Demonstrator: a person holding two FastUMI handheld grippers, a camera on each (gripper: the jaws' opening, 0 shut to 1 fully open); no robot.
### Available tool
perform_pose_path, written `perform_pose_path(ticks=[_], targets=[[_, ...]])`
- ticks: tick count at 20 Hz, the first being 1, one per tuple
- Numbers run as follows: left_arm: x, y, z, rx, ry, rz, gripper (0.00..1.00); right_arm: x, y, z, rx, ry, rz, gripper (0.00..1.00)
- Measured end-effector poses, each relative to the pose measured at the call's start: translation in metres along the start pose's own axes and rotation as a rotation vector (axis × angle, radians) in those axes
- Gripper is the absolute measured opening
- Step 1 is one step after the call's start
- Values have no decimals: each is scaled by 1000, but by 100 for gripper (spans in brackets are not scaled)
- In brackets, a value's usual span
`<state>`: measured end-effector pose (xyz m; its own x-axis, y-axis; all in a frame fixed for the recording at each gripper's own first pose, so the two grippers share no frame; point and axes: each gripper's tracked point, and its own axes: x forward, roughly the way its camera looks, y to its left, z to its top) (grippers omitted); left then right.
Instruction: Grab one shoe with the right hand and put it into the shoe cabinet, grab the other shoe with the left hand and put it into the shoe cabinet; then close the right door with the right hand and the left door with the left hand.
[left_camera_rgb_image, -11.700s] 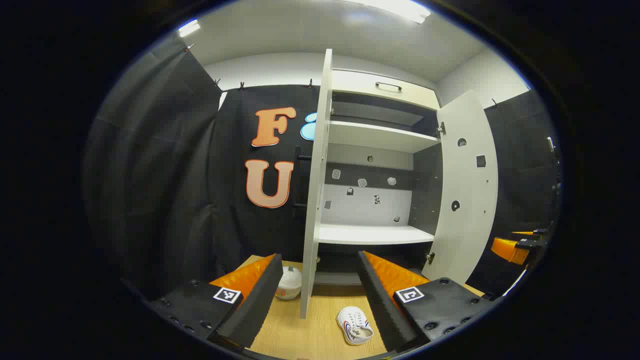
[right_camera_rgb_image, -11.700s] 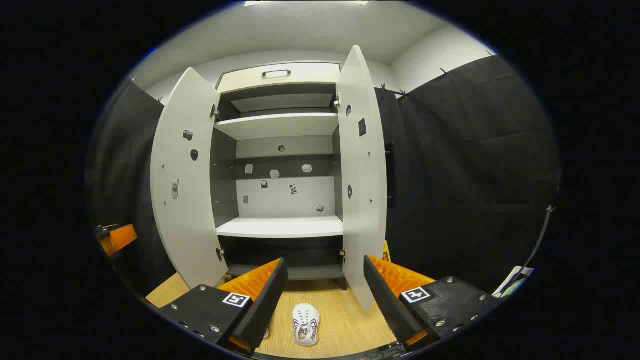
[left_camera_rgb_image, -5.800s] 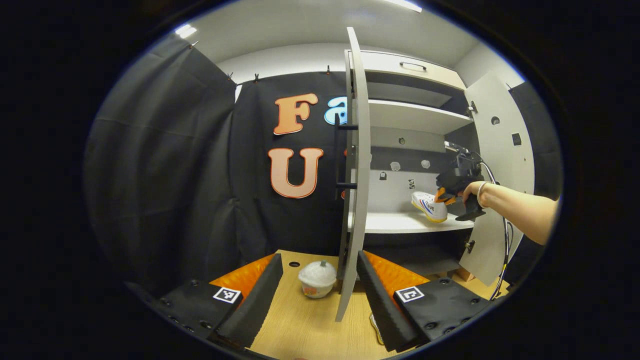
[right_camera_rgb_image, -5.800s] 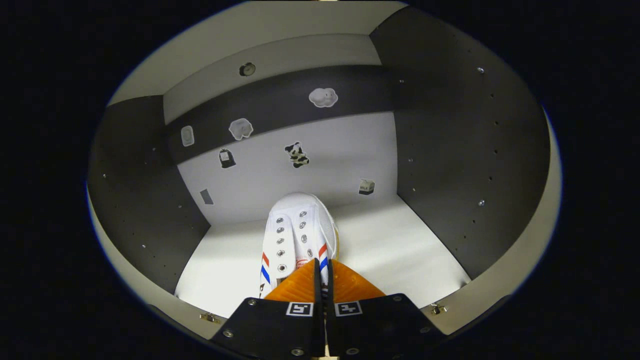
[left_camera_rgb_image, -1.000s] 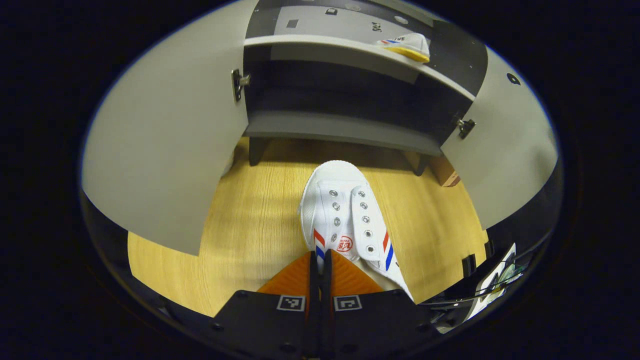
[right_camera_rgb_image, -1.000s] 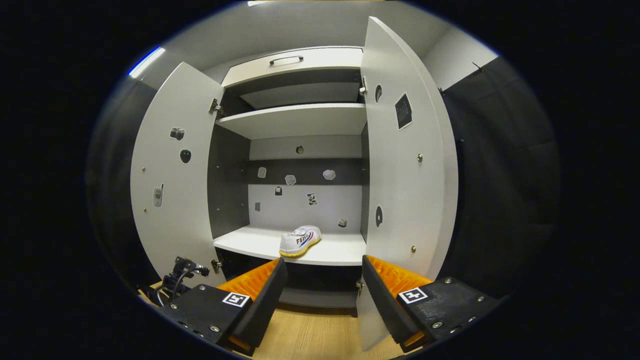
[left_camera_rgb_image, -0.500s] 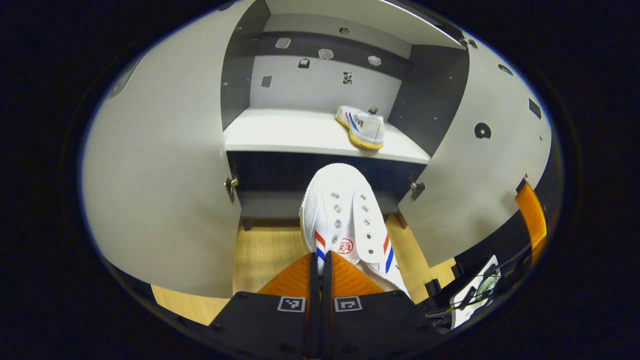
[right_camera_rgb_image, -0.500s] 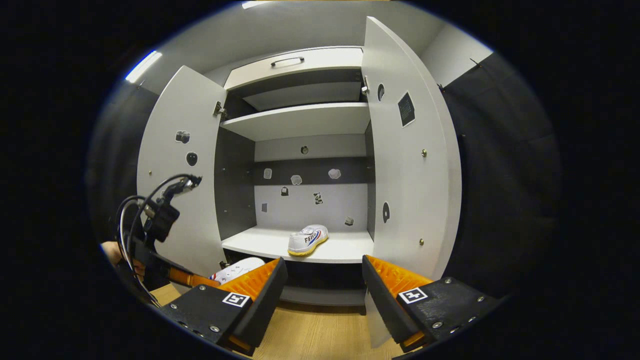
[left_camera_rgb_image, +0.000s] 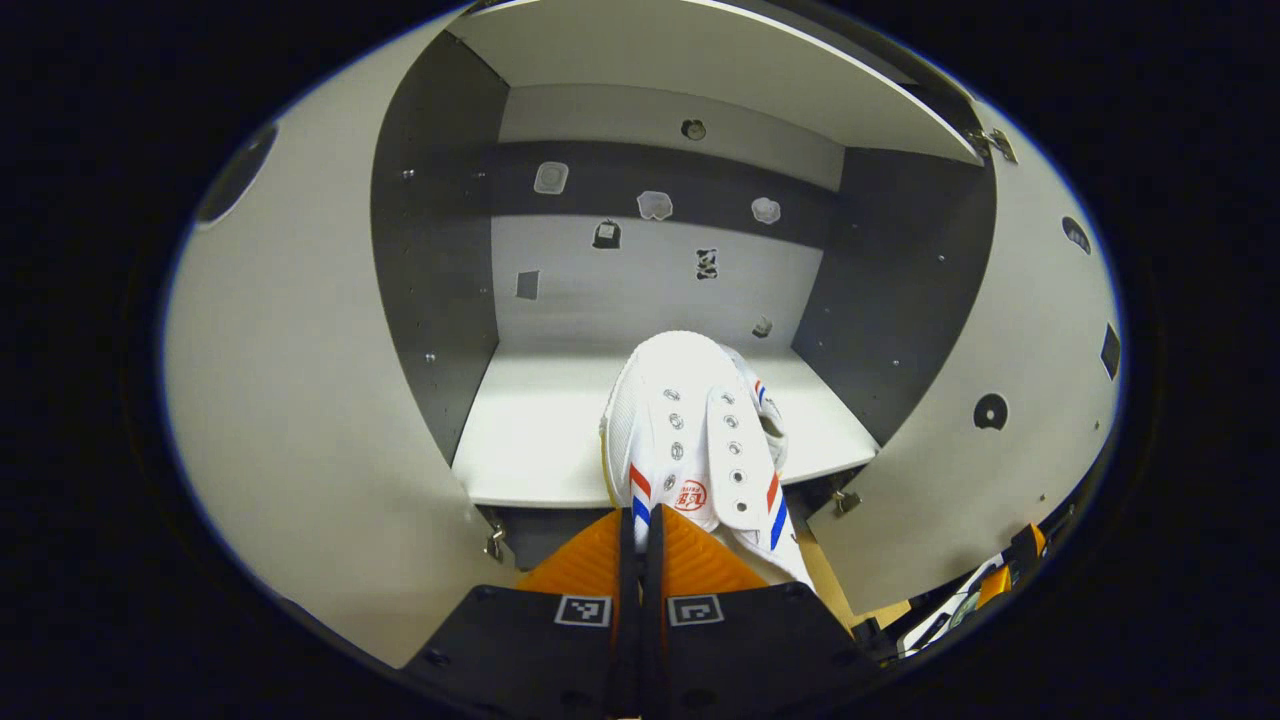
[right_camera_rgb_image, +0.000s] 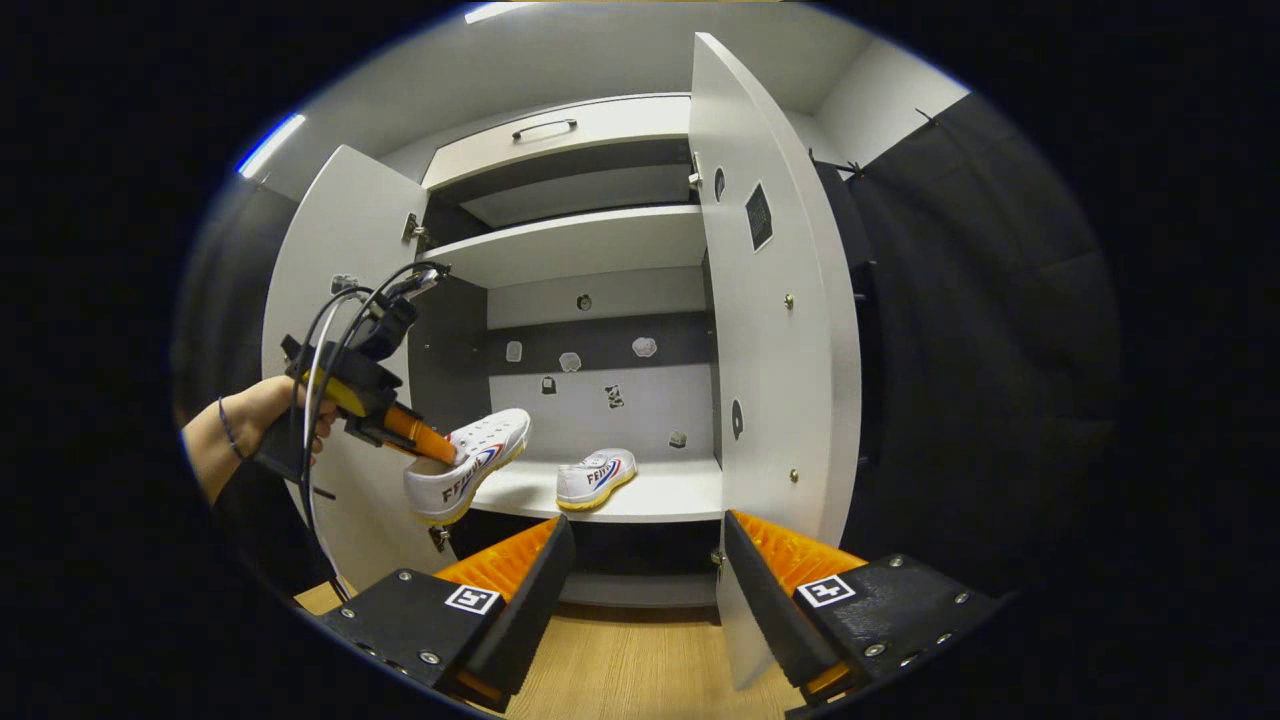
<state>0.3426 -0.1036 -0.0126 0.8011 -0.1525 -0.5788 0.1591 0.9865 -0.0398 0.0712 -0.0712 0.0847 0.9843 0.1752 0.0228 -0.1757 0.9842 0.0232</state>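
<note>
I've lifted 2nd shoe (left_camera_rgb_image: 690, 440) off the floor to cabinet shelf (left_camera_rgb_image: 540, 440) edge, left gripper (left_camera_rgb_image: 641, 535) fingers clenched on it; right gripper (right_camera_rgb_image: 645, 580) released, idle. Next: set beside 1st shoe (right_camera_rgb_image: 596, 478).

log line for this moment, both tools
left tool: shut on second shoe, at cabinet mouth | right tool: open, empty | first shoe: on shelf | doors: open

Lettering on held shoe (right_camera_rgb_image: 465, 470) side: "FE", rest hidden; tongue logo (left_camera_rgb_image: 686, 493) unreadable.
</note>
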Motion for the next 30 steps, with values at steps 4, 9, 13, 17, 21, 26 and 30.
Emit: perform_pose_path(ticks=[4, 9, 13, 17, 21, 26, 30], targets=[[41, 7, 35, -15, 3, 3, 7, 3, 1, 4, -13, -11, -6, 92], [97, 18, 48, -3, 35, 12, 6, 11, 9, -2, 21, 10, -3, 92], [132, 21, 34, -36, 91, -2, 6, 14, 10, -5, 44, 25, -15, 92], [156, 26, 19, -100, 138, -3, 7, 15, 14, -10, 41, 39, -19, 92], [172, 34, 7, -137, 171, 19, 7, 16, 14, -17, 50, 57, -27, 92], [168, 28, 19, -138, 118, 6, 19, 16, 12, -21, 70, 73, -33, 92], [137, 30, 62, -15, -34, 66, 61, 12, 18, -19, 74, 71, -18, 92]])
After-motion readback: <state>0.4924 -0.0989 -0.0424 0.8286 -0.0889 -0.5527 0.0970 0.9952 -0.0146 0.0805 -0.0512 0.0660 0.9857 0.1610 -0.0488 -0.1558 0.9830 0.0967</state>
